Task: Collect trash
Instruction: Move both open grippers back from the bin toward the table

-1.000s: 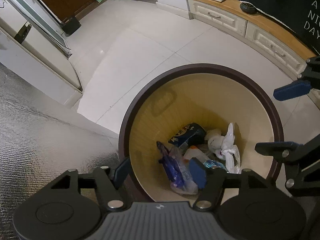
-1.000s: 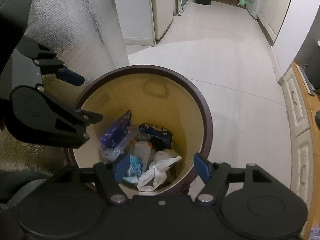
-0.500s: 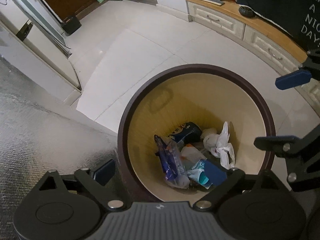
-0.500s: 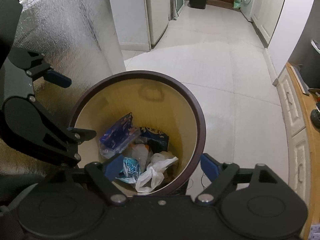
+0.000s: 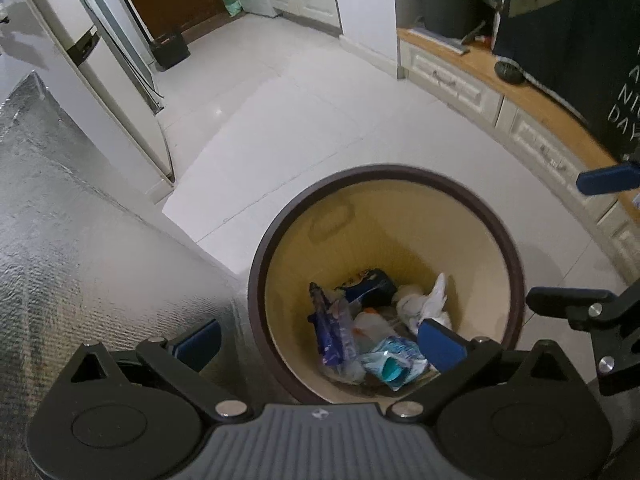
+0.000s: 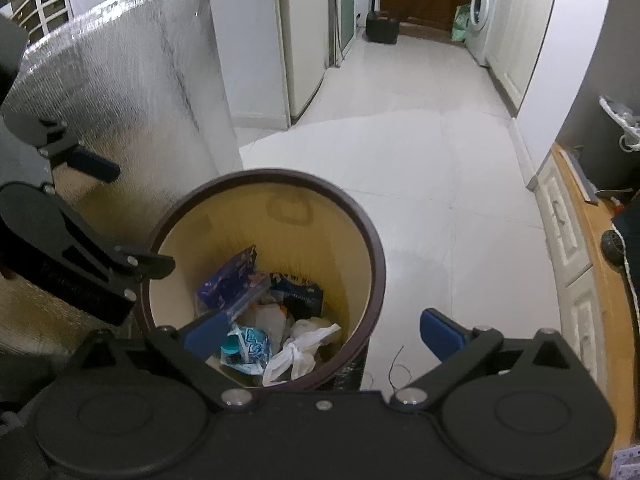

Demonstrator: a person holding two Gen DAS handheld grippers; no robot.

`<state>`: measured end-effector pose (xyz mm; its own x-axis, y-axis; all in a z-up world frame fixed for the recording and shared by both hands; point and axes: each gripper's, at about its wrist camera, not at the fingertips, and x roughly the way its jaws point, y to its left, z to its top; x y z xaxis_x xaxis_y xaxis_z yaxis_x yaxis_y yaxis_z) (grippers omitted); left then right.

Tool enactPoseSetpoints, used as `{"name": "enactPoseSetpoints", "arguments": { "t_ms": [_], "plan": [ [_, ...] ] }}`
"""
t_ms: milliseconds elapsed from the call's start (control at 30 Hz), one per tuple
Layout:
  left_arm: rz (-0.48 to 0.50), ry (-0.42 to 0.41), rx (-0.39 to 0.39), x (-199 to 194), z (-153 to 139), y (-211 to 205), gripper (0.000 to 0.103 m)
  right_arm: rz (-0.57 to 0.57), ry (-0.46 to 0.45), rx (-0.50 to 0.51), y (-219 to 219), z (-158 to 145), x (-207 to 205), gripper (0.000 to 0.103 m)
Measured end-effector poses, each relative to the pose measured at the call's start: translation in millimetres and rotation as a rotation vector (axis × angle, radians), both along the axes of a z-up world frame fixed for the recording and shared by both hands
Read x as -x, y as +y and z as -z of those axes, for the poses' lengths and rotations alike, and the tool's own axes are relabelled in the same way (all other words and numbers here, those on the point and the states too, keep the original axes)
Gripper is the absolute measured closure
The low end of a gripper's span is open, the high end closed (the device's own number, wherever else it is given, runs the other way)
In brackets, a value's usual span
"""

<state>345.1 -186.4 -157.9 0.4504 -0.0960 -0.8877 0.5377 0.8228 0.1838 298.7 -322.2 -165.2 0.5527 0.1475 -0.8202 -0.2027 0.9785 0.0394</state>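
Trash sits at the bottom of the bin [image 5: 516, 280], the round one with the dark brown rim and tan inside, standing on the white tile floor [image 5: 320, 120] next to that silvery foil-covered panel [image 5: 80, 260]. Down there I can see a purple-blue wrapper [image 5: 330, 336], a dark snack bag [image 5: 370, 286], a knotted white plastic bag [image 5: 426, 304] and a light blue packet [image 5: 394, 362].

Both grippers hover above the rim. My left gripper [image 5: 320, 340] has just been opening and its jaws now stand wide apart with nothing between them; one pad is over the foil panel outside the bin, the other over the bin mouth. Same for the right gripper [image 6: 320, 332]: jaws just spread, released, empty, one pad over the trash and the other out over the floor.

So I'd call this the let-go-and-back-off step. My tip for doing it well: lift straight clear before swinging away, since each gripper straddles the rim and a sideways move could catch a finger on it and tip the bin. Also keep the two rigs apart, they're pretty close over that opening. There's a thin dark wire-like scrap [image 6: 398, 368] on the floor just beside the bin, maybe the next pickup, hard to tell.
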Motion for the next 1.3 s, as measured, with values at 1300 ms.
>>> {"name": "enactPoseSetpoints", "arguments": {
  "t_ms": [1300],
  "plan": [
    [-0.163, -0.414, 0.398, 64.2, -202.6, 102.0, 0.0, 0.133, -0.489, -0.187, 15.1, -175.5, 60.3, 0.0]
  ]
}}
